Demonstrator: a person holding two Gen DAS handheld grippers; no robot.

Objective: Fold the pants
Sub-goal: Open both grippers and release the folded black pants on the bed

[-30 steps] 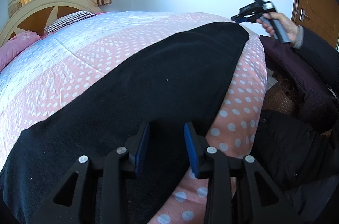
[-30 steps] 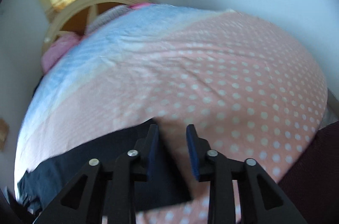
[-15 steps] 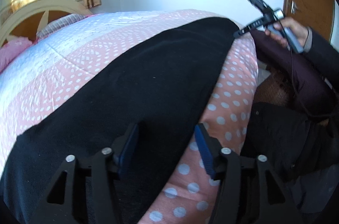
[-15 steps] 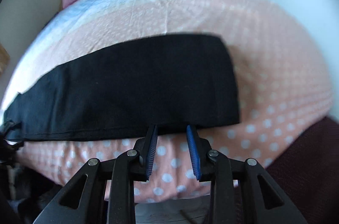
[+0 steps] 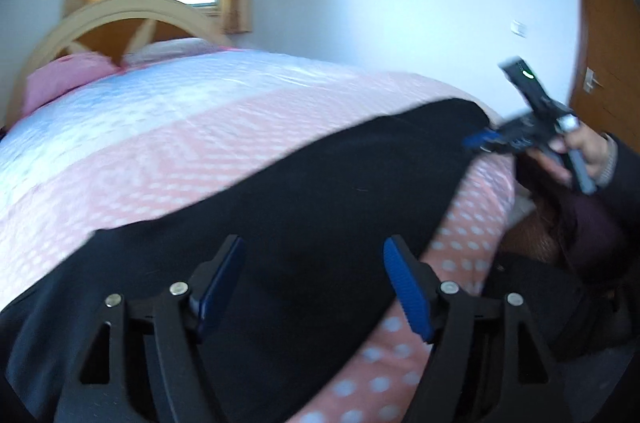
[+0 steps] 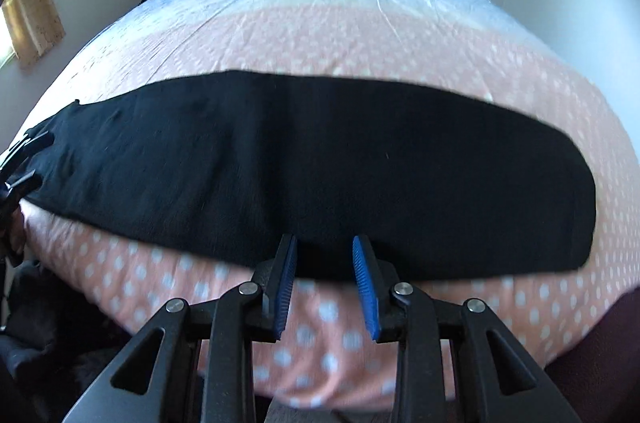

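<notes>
Left wrist view. Pants (image 5: 320, 207): black, laid out long and flat across the near edge of the bed (image 5: 200, 127), on its pink dotted quilt; spread this way, presumably, so the length can be doubled over cleanly. Left gripper (image 5: 314, 277): released, jaws spread wide, nothing between them; poised low over one end of the pants, the near hem of the cloth running between the blue pads (image 5: 408, 295). Wide spread suits taking a thick bunch of fabric. Right gripper (image 5: 480, 139): seen at the far end of the pants, held in a hand (image 5: 584, 153), tips close to the cloth corner; contact cannot be told, owing to blur. Headboard (image 5: 120, 19), pink pillow (image 5: 66, 79) behind.

Right wrist view. Pants (image 6: 320, 167): a single dark band lying crosswise, already narrow, apparently leg upon leg. Right gripper (image 6: 324, 283): released, jaws parted moderately, empty; set at the near long edge of the pants, towards the middle of the band as framed here. Bed (image 6: 320, 35): quilt bare beyond the pants, leaving room for the fold.

Judgement: one gripper stationed at each part of the length, ready to seize and bring end to end; the lengthwise fold not yet made.
</notes>
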